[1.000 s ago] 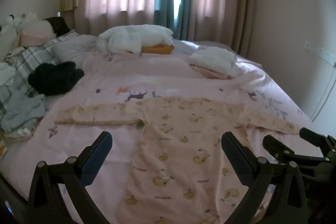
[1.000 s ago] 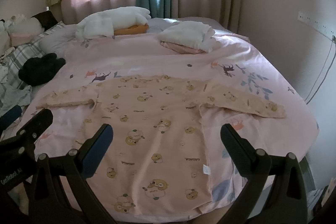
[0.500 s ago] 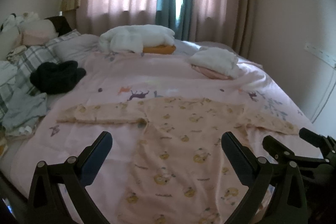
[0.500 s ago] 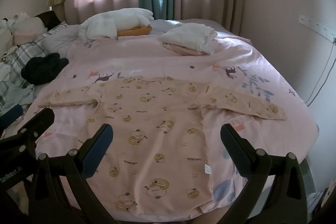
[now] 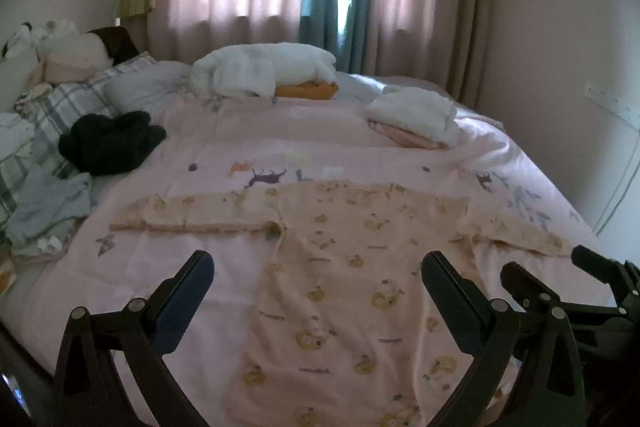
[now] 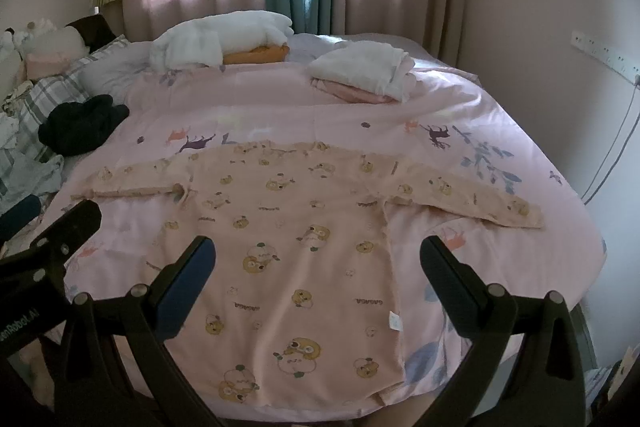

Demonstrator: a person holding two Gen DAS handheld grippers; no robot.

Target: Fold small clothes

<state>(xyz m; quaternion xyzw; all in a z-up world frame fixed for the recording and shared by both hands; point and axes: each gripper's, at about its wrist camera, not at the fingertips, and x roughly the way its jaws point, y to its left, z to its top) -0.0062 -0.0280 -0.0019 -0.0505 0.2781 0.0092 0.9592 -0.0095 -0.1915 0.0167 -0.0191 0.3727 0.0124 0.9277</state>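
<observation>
A small peach long-sleeved shirt with bear prints (image 6: 296, 227) lies spread flat on the pink bed cover (image 6: 460, 107), sleeves out to both sides, hem at the near edge. It also shows in the left wrist view (image 5: 352, 267). My left gripper (image 5: 318, 275) is open and empty, held above the shirt's left half. My right gripper (image 6: 318, 267) is open and empty, held above the shirt's lower middle. The right gripper's fingers (image 5: 524, 283) show at the right edge of the left wrist view. The left gripper's fingers (image 6: 60, 227) show at the left of the right wrist view.
A folded white and pink stack (image 6: 364, 71) lies at the back right of the bed. A white bundle on an orange cushion (image 6: 224, 39) lies by the curtains. A black garment (image 6: 80, 123) and grey clothes (image 5: 48, 207) lie left, near plaid pillows. The bed's near and right edges drop off.
Both grippers have drawn back and risen slightly, so the shirt looks a little farther away. The shirt has not moved. Both grippers stay open.
</observation>
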